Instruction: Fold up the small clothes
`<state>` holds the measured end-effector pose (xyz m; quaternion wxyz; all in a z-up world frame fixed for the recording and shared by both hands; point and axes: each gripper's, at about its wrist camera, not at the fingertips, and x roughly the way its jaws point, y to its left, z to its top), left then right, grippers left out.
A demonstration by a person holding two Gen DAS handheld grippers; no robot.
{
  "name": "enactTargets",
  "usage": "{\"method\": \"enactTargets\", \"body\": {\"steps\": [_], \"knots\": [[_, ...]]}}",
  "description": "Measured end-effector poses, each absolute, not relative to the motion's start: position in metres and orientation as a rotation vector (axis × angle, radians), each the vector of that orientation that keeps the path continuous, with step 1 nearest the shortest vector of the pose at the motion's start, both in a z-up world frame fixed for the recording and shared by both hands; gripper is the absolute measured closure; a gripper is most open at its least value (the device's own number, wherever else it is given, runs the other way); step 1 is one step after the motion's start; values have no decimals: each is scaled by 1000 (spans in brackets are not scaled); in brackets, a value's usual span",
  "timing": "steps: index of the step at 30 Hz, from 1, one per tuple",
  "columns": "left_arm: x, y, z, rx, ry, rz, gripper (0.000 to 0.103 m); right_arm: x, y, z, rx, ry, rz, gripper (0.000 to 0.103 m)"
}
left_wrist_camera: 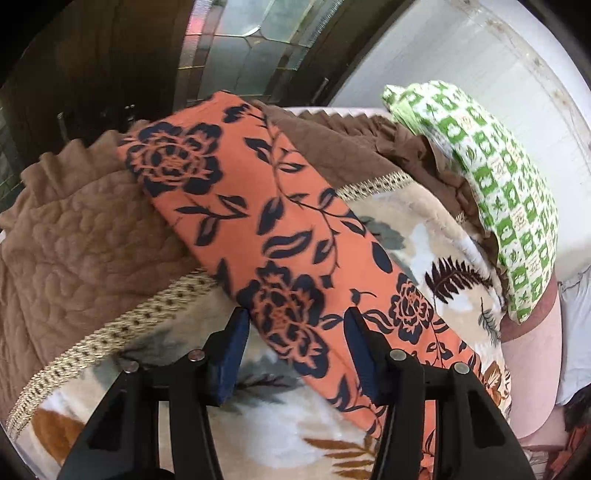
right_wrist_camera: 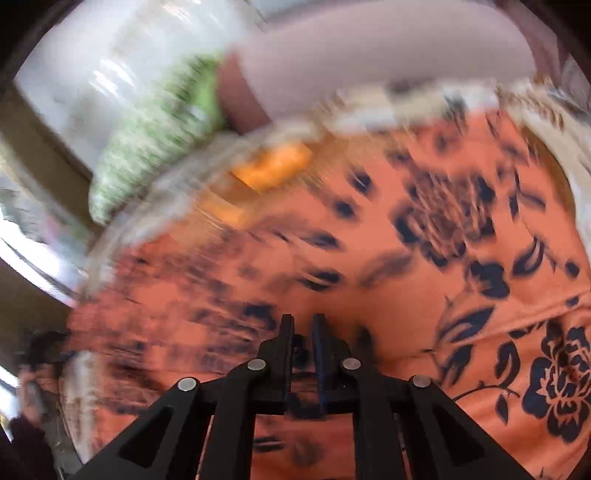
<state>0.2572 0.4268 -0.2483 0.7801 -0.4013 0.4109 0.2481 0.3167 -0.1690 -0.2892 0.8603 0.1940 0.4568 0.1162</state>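
The cloth [left_wrist_camera: 280, 229] is a thin, smooth orange fabric printed with dark navy roses and leaves, folded into a long flat band with straight creased edges. In the left wrist view it runs from far left to near right across a plush blanket [left_wrist_camera: 266, 417] patterned with cream, grey and rust leaves. The left gripper [left_wrist_camera: 293, 314] is spread wide, its blue pads on either side of the band's width near a printed rose; whether they touch the fabric cannot be told.

To the left lies a tan quilt [left_wrist_camera: 85, 236] with puffy stitched quilting and a zigzag edge, bordered by a woven cream trim [left_wrist_camera: 122, 328] with dark dots. A darker brown quilted piece [left_wrist_camera: 332, 147] lies beyond the cloth, far right. At right a pillow [left_wrist_camera: 491, 192] in a green-and-white checked print leans against a white wall [left_wrist_camera: 480, 74]. Dark wooden doors with glass panels [left_wrist_camera: 258, 33] stand at the far side.

The right wrist view is heavily blurred. The right gripper [right_wrist_camera: 303, 325] has its fingers nearly pressed together, pinching a raised fold of the cloth [right_wrist_camera: 424, 280], which fills most of that view. The pillow [right_wrist_camera: 147, 147] shows as a green smear at far left.
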Motion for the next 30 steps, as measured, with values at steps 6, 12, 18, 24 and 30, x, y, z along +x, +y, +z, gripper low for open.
{"method": "enactTargets", "body": {"steps": [6, 12, 18, 24, 30], "knots": [[271, 431, -262, -872, 919, 583, 91, 317, -178, -276, 467, 971, 260, 91], [263, 416, -238, -805, 836, 564, 95, 316, -182, -281, 509, 994, 278, 90], [283, 331, -161, -544, 767, 386, 95, 311, -194, -265, 539, 946, 287, 90], [300, 178, -103, -254, 769, 75, 95, 306, -224, -247, 624, 884, 268, 90], [300, 2, -125, -24, 875, -239, 95, 305, -269, -234, 707, 820, 218, 90]]}}
